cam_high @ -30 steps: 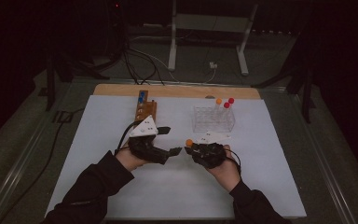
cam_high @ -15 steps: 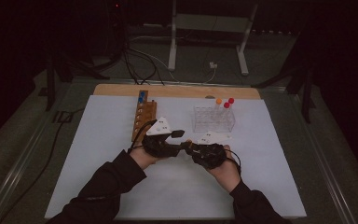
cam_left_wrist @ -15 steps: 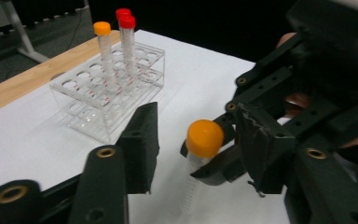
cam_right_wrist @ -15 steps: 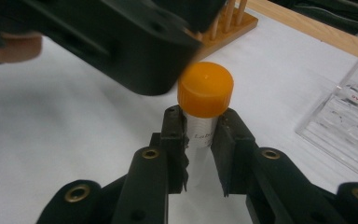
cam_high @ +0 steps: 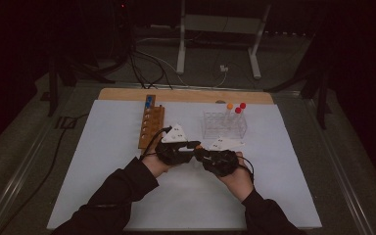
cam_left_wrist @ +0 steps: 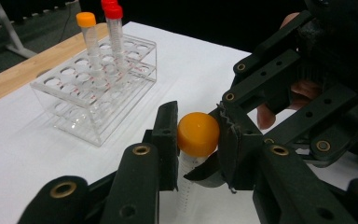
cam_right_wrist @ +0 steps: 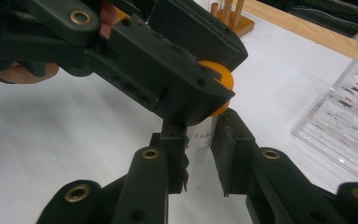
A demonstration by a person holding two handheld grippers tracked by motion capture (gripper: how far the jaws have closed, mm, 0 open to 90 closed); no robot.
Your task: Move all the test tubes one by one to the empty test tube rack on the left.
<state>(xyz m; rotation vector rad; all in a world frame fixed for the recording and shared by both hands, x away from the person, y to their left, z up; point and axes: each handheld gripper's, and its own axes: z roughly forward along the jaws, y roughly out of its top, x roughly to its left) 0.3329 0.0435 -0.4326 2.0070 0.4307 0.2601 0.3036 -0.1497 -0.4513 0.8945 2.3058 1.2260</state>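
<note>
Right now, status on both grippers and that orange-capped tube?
Right gripper shut on tube body. Left gripper just closed on its orange cap. Clear rack behind, nothing blocking.

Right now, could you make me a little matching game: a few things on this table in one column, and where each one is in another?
Things:
1. orange cap
2. clear tube rack
3. wooden rack
4. red-capped tube

Places:
A. standing in the clear rack beside an orange-capped tube
B. on the white mat left of the hands, a blue cap at its far end
C. between the left gripper's jaws
D. on the mat beyond the right hand, mostly empty holes

Pairs: 1-C, 2-D, 3-B, 4-A
</note>
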